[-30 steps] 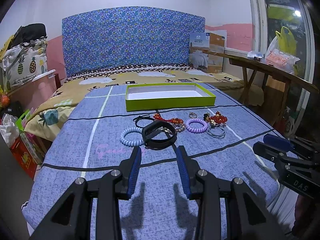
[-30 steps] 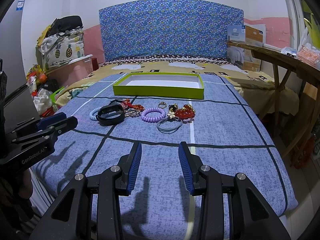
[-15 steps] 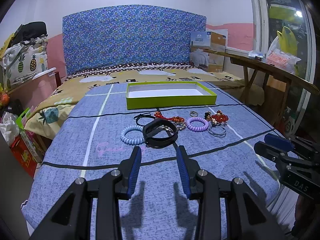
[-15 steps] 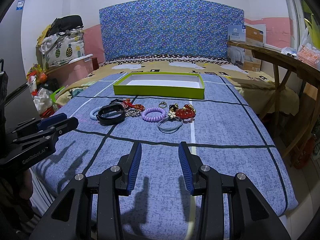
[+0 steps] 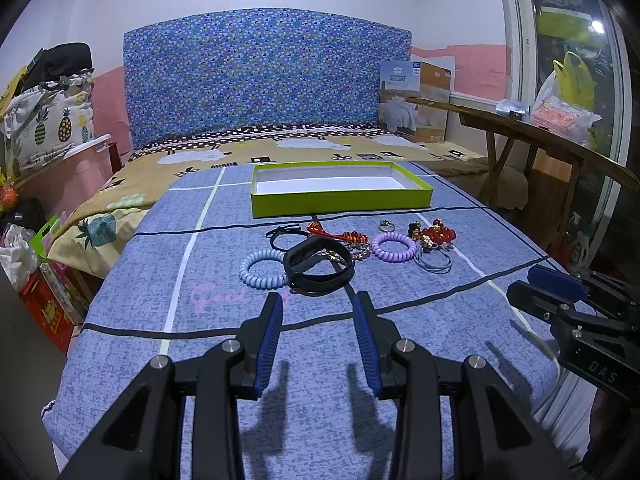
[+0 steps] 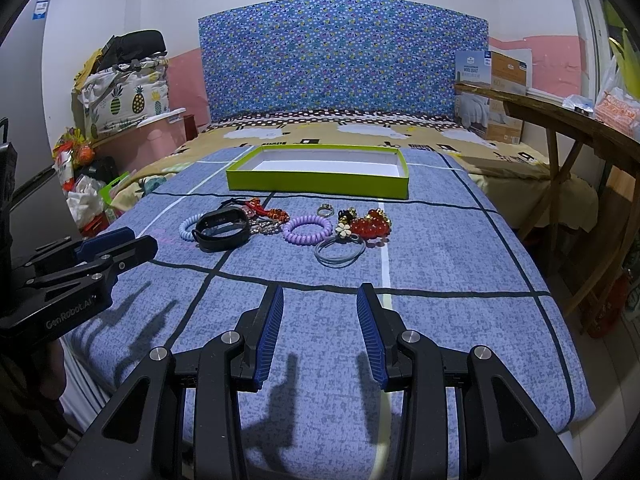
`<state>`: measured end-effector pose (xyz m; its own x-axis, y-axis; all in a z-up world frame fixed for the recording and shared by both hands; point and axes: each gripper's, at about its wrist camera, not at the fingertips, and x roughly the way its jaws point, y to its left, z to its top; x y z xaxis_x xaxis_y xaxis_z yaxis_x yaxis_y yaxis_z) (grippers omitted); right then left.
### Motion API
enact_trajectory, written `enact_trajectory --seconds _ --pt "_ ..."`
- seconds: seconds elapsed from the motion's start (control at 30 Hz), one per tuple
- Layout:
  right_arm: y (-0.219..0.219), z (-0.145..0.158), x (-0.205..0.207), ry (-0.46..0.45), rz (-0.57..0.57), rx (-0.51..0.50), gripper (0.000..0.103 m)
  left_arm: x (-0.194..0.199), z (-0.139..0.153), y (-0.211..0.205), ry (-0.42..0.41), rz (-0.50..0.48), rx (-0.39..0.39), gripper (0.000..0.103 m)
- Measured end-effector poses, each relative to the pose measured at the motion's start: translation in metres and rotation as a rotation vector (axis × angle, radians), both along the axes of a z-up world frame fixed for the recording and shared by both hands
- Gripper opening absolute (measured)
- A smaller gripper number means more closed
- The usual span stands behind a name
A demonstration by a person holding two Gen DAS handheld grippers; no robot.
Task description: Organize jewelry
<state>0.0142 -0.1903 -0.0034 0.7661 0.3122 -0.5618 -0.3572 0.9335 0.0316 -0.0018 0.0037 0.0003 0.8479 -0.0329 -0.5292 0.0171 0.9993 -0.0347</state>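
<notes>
The blue bedspread (image 6: 440, 248) is bare between both tools and the jewelry cluster, and bare again to the right of the cluster as far as the bed's right edge. The bedspread's near edge falls away just under the tools.

The jewelry lies in a loose row across the middle of the bed. From left: a pale blue coil bracelet (image 5: 262, 270), a black band (image 5: 318, 266) overlapping it, a red cord charm (image 5: 344, 236), a purple coil bracelet (image 6: 307, 230), a small ring (image 6: 325, 211), a red bead cluster (image 6: 370, 224) and grey hair ties (image 6: 340, 254). Several pieces touch or overlap. Just beyond the row sits a green box (image 6: 320, 184), lid off, white inside, nothing in it.

A wooden desk (image 6: 560, 120) stands along the bed's right side. Bags and a pink bin crowd the left side.

The left tool (image 5: 318, 318) hangs low over the bedspread, fingers apart and holding nothing, aimed at the black band. The right tool (image 6: 320, 312) hangs level beside it, fingers also apart and holding nothing, aimed toward the hair ties.
</notes>
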Motion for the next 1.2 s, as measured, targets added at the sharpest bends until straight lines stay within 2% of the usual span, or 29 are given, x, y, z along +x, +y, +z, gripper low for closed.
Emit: enact_trajectory --seconds 0.83,1.0,1.2 --pt "0.003 -0.002 0.000 0.002 -0.002 -0.002 0.039 0.008 -0.002 0.001 0.014 -0.018 -0.032 0.038" --pt "0.004 -0.004 0.009 0.005 -0.009 -0.006 0.039 0.024 -0.003 0.004 0.032 -0.022 -0.025 0.038" --pt "-0.004 -0.002 0.040 0.032 -0.024 0.006 0.039 0.054 -0.007 0.012 0.081 0.001 -0.033 0.039"
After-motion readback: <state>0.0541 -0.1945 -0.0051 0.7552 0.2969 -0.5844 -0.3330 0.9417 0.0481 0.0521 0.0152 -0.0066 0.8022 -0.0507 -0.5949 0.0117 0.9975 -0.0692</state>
